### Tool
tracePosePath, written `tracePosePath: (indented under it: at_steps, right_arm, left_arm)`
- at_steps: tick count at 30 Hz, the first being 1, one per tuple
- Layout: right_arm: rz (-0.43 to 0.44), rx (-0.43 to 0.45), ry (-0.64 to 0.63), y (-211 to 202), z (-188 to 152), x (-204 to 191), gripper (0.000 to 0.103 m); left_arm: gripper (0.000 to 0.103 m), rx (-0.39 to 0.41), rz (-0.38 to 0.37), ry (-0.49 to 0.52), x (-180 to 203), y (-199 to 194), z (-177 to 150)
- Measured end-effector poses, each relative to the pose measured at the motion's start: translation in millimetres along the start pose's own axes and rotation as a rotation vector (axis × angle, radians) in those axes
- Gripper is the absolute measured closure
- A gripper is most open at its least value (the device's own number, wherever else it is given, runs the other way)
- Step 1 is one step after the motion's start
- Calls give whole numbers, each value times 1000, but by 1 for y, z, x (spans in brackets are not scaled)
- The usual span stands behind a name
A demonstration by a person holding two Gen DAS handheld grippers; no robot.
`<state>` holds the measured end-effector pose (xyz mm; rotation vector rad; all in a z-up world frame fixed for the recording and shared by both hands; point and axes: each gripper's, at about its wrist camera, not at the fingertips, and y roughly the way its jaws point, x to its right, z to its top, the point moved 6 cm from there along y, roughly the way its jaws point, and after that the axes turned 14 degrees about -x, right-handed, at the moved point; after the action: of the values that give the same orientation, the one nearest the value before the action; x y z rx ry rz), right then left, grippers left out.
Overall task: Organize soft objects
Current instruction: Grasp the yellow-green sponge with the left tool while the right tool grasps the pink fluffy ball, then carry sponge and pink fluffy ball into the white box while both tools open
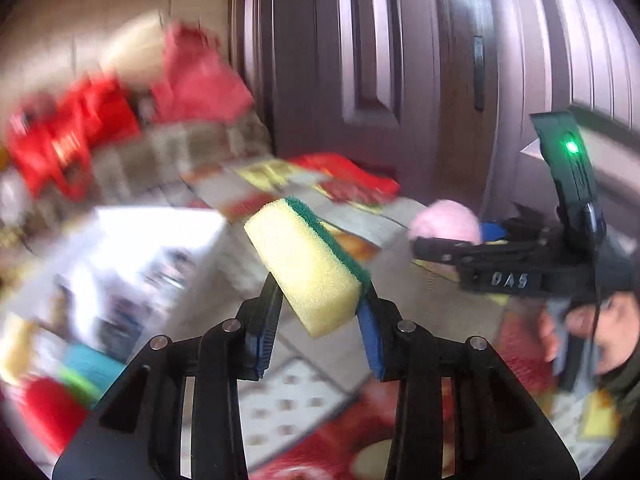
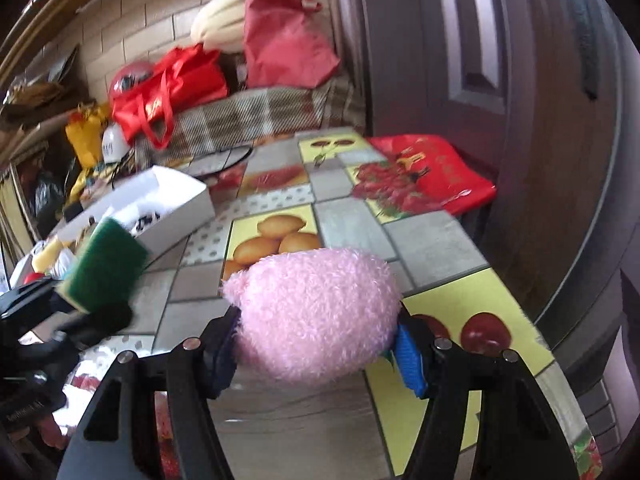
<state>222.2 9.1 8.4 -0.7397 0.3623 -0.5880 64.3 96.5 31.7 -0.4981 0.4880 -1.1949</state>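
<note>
The left tool (image 1: 320,304) is clamped on the yellow-green sponge (image 1: 308,268) and the right tool (image 2: 316,344) pinches the pink plush ball (image 2: 316,312), both lifted above the tabletop (image 2: 352,224), probably for carrying to the white box (image 2: 176,204).

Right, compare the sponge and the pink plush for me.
The sponge is a flat-sided block with sharp edges; the pink plush is a rounded lump. The sponge is yellow foam with a green scrubbing layer; the plush is one fuzzy pink all over. The left gripper holds the sponge, the right gripper the plush. Both are soft, clamped between jaws and held above the table.
</note>
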Motion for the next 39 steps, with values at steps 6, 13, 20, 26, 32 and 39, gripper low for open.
tracePosePath:
  at_steps: [6, 13, 20, 26, 32, 39]
  right_arm:
    - [-20, 50, 15, -9, 1, 2, 37]
    - [-57, 101, -5, -16, 3, -4, 37]
    - [-65, 134, -30, -11, 13, -28, 35]
    - [-37, 135, -82, 2, 21, -66, 35]
    - [1, 136, -129, 11, 26, -102, 35]
    - [61, 144, -141, 23, 35, -140, 35]
  left_arm:
    - [67, 75, 129, -39, -50, -33, -19]
    - [67, 85, 194, -235, -135, -47, -43]
    - [67, 101, 279, -345, -190, -59, -60]
    - [67, 91, 278, -458, -223, -59, -70]
    - [67, 93, 300, -457, -227, -56, -67]
    - [66, 99, 348, -413, -226, -49, -58]
